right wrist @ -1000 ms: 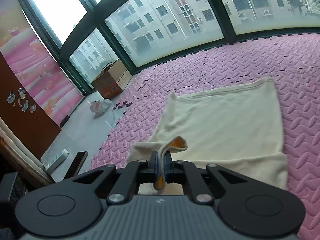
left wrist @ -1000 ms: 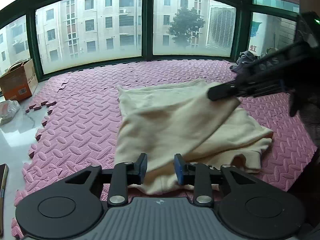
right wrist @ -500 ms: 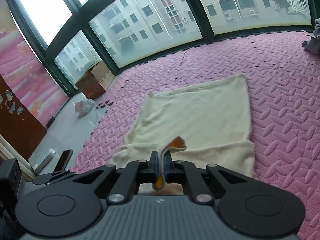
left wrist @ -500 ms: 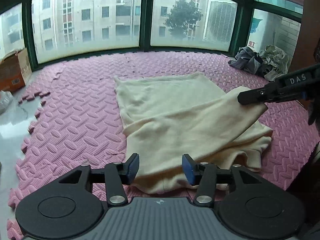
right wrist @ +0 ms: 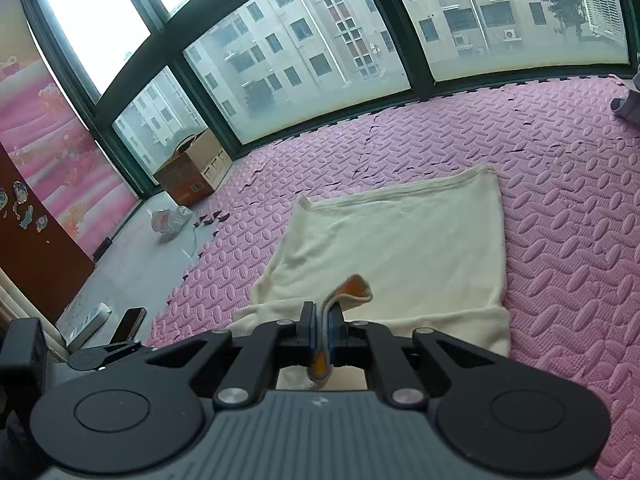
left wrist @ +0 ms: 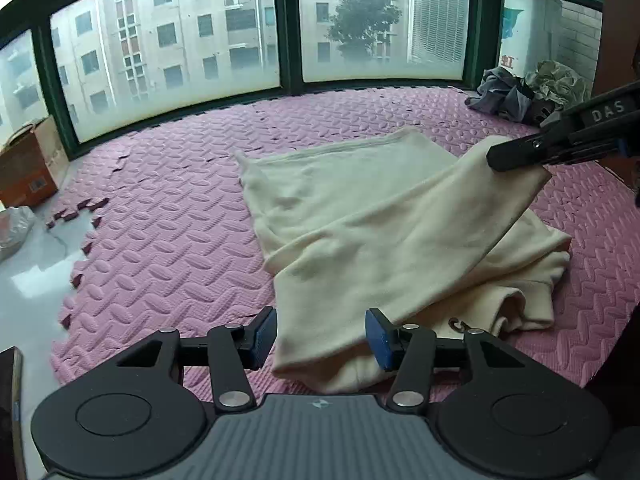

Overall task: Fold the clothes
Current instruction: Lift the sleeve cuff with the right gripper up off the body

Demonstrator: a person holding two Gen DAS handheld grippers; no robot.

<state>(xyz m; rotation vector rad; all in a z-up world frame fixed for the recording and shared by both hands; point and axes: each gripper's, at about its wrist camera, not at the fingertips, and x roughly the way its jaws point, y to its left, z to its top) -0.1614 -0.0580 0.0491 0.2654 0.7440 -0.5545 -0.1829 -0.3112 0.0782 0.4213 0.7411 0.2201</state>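
Observation:
A cream garment point(left wrist: 360, 208) lies on the pink foam mat point(left wrist: 160, 220), partly folded over itself. In the left wrist view my left gripper point(left wrist: 320, 336) stands open just above the garment's near edge; the cloth lies between and under the blue pads, untouched. My right gripper point(right wrist: 320, 320) is shut on a corner of the garment, whose orange lining shows between the pads. From the left it shows as a black arm point(left wrist: 516, 156) at the right, holding that corner lifted so the cloth drapes down from it.
A cardboard box point(left wrist: 24, 164) and a plastic bag point(left wrist: 12, 228) sit at the left by the windows. A pile of clothes point(left wrist: 520, 92) lies at the far right. A phone point(right wrist: 128, 322) and a power strip point(right wrist: 86, 322) lie on the bare floor, left.
My left gripper's jaws have widened over the garment's near edge. In the left wrist view, the right gripper has shifted to the right, carrying the lifted corner with it.

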